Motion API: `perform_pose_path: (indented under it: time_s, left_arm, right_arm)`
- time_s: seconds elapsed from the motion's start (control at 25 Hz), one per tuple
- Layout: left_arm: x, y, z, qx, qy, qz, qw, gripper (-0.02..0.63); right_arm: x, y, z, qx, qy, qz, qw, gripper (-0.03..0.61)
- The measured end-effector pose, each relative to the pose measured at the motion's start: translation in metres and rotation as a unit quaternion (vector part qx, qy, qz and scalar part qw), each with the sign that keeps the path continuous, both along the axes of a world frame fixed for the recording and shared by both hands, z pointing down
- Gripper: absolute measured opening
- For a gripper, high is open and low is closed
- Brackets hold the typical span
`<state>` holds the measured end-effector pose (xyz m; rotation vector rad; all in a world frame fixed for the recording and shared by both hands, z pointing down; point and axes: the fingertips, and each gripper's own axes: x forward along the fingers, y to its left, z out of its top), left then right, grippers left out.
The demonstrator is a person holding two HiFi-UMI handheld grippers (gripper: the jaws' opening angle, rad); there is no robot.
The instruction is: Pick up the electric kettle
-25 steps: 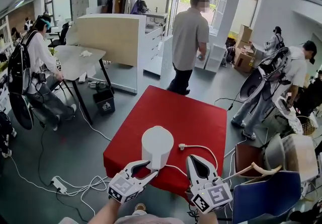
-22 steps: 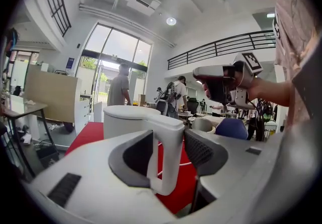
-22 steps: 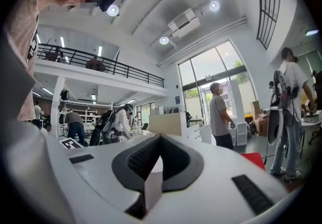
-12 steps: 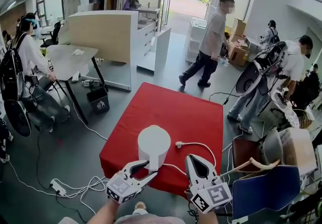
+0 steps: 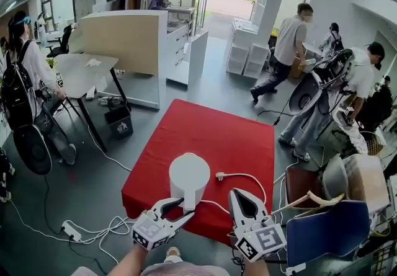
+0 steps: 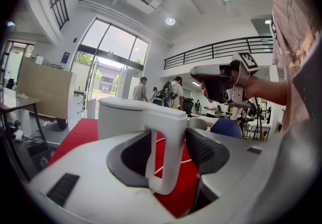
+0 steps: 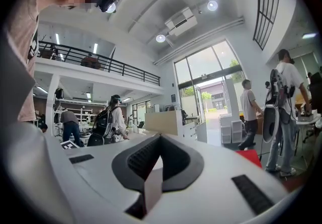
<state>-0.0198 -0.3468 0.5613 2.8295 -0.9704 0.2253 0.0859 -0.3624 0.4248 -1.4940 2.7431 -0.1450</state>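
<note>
A white electric kettle (image 5: 189,177) stands near the front edge of the red table (image 5: 217,135). Its white cord and plug (image 5: 220,176) lie to its right. My left gripper (image 5: 188,208) reaches in from below, and its jaws straddle the kettle's handle (image 6: 173,140). Those jaws have just been opening and stand wide, with the handle between the pads (image 6: 132,153) and not squeezed. My right gripper (image 5: 239,194) hovers at the table's front edge, right of the kettle and apart from it. In its own view the right gripper (image 7: 158,160) is shut on nothing.
A blue chair (image 5: 329,237) and a brown stool (image 5: 303,189) crowd the right side. Cables and a power strip (image 5: 73,228) lie on the floor at front left. A black bin (image 5: 119,124) sits under a grey table (image 5: 87,70). Several people move about behind.
A person in the background has walked from the middle to the right. The kettle and both grippers have stayed in place.
</note>
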Motion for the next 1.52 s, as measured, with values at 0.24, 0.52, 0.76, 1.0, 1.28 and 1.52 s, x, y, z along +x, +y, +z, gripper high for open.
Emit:
perform_pose_path:
  time_s: [0.24, 0.52, 0.76, 1.0, 1.28, 1.52]
  left_arm:
    - [0.016, -0.001, 0.009, -0.007, -0.011, 0.022, 0.9997, 0.221]
    - [0.032, -0.008, 0.013, -0.009, 0.001, 0.046, 0.9989, 0.195]
    - [0.042, -0.009, 0.017, -0.013, 0.000, 0.062, 0.9980, 0.195]
    - [0.040, -0.008, 0.015, -0.013, -0.002, 0.070, 0.9975, 0.189]
    - [0.047, -0.005, 0.018, -0.011, -0.003, 0.096, 0.9954, 0.128]
    - [0.050, -0.002, 0.017, -0.009, -0.010, 0.124, 0.9922, 0.103]
  right_arm:
    - [0.004, 0.003, -0.003, -0.002, 0.004, 0.011, 1.000, 0.011]
    - [0.021, 0.011, -0.003, -0.002, 0.009, 0.035, 0.999, 0.011]
    - [0.030, 0.013, 0.003, -0.006, 0.004, 0.041, 0.999, 0.011]
    - [0.025, 0.015, 0.002, -0.005, 0.002, 0.040, 0.999, 0.011]
    - [0.021, 0.012, 0.006, -0.009, 0.002, 0.029, 1.000, 0.011]
    - [0.013, 0.006, 0.009, -0.016, -0.001, 0.020, 1.000, 0.011]
